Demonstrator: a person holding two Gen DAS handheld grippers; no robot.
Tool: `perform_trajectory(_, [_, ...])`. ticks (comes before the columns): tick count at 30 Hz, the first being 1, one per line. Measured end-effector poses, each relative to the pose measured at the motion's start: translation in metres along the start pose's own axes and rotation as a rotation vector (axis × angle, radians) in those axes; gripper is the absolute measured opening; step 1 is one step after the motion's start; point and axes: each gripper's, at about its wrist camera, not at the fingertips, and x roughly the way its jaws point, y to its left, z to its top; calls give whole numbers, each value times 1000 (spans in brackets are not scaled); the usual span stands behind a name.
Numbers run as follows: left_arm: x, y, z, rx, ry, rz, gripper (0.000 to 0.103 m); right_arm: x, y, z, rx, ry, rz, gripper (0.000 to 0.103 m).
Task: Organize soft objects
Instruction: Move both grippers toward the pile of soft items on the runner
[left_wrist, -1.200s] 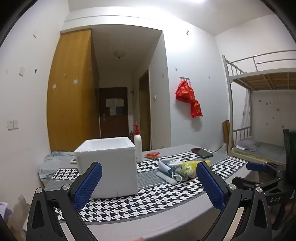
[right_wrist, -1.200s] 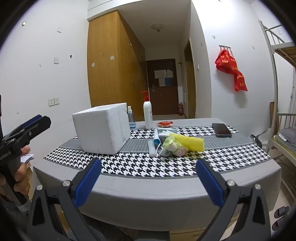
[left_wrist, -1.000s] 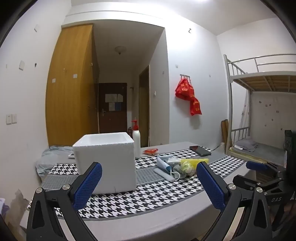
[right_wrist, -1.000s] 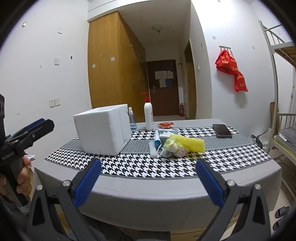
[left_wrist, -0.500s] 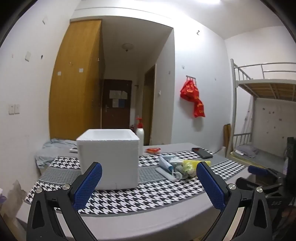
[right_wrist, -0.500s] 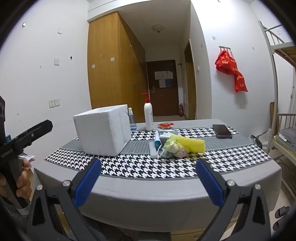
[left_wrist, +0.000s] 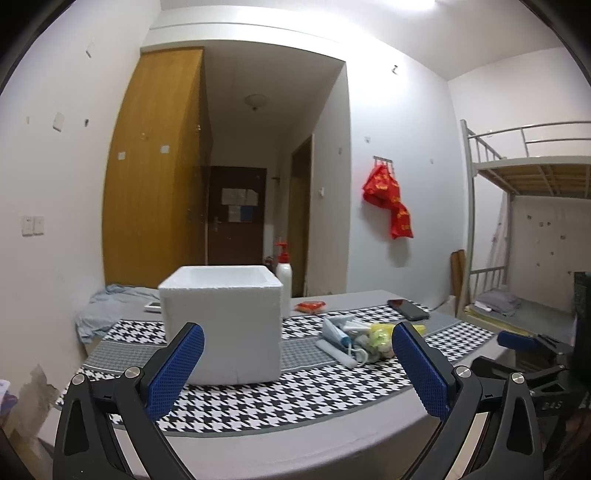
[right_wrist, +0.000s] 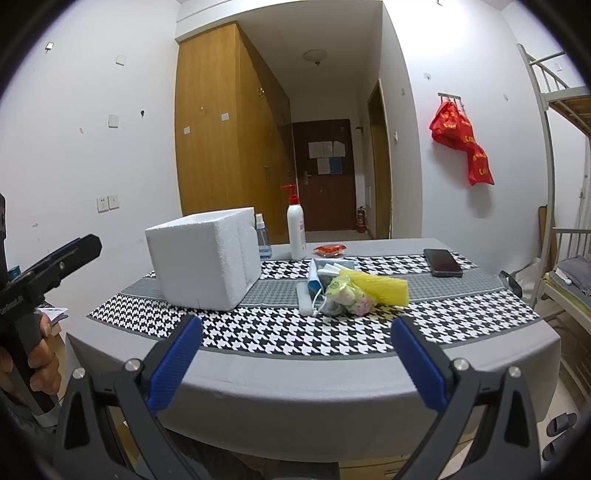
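Both hand-held grippers, left (left_wrist: 295, 365) and right (right_wrist: 295, 363), hover with jaws apart and empty short of the counter (right_wrist: 332, 373), where the soft things (right_wrist: 351, 293) lie heaped just right of the foam box (right_wrist: 207, 262). Grabbing into that heap would likely snag the white cable (right_wrist: 319, 301) or drag the tube (right_wrist: 314, 280); behind the box stand a pump bottle (right_wrist: 296, 229) and spray bottle (right_wrist: 263, 240), and beyond the heap a phone (right_wrist: 441, 262).

One white foam box (right_wrist: 207, 262), one pump bottle (right_wrist: 296, 229), one small spray bottle (right_wrist: 263, 238), one phone (right_wrist: 442, 262), one red packet (right_wrist: 329, 250), one yellow sponge (right_wrist: 382, 287) and two grippers: left (left_wrist: 295, 369), right (right_wrist: 295, 363).
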Motion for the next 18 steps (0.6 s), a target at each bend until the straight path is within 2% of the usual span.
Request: perform_trajectory(18, [7, 0, -3, 18, 33, 20, 102, 1, 3, 6, -8, -3, -17, 103])
